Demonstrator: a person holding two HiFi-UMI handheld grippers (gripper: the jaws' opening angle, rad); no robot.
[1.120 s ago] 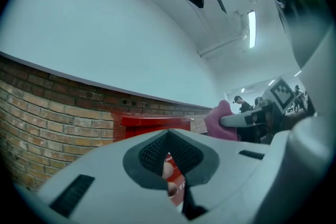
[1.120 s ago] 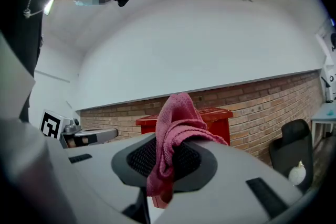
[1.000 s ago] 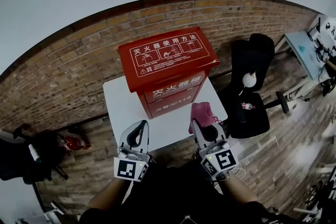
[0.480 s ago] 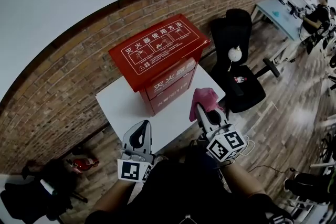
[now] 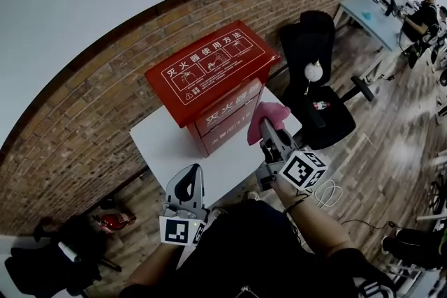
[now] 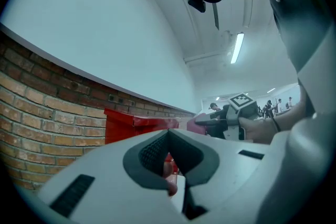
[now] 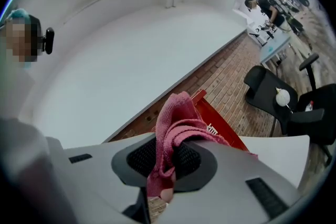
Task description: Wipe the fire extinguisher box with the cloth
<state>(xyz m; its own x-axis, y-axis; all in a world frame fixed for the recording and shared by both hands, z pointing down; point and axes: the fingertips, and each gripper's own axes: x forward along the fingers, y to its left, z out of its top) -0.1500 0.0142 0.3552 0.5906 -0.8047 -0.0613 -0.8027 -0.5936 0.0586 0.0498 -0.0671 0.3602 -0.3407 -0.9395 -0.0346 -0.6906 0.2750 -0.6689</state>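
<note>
The red fire extinguisher box [image 5: 209, 70] stands on a small white table [image 5: 164, 146] against the brick wall, with white print on its sloped lid. My right gripper [image 5: 267, 130] is shut on a pink cloth [image 5: 264, 116], which hangs close to the box's front right corner; whether it touches is unclear. In the right gripper view the pink cloth [image 7: 176, 126] bunches between the jaws, with the red box [image 7: 220, 126] just beyond. My left gripper [image 5: 188, 171] is shut and holds nothing, low at the table's near edge. The left gripper view shows the red box [image 6: 131, 126] ahead.
A black office chair [image 5: 314, 80] stands right of the table. A brick wall [image 5: 77, 122] runs behind the box. A person sits at a desk [image 5: 367, 14] at the far right. Dark bags and a red object [image 5: 112, 221] lie on the floor at the left.
My right gripper has lifted the cloth forward and up, toward the box's front. The left gripper has stayed low near the table edge.
</note>
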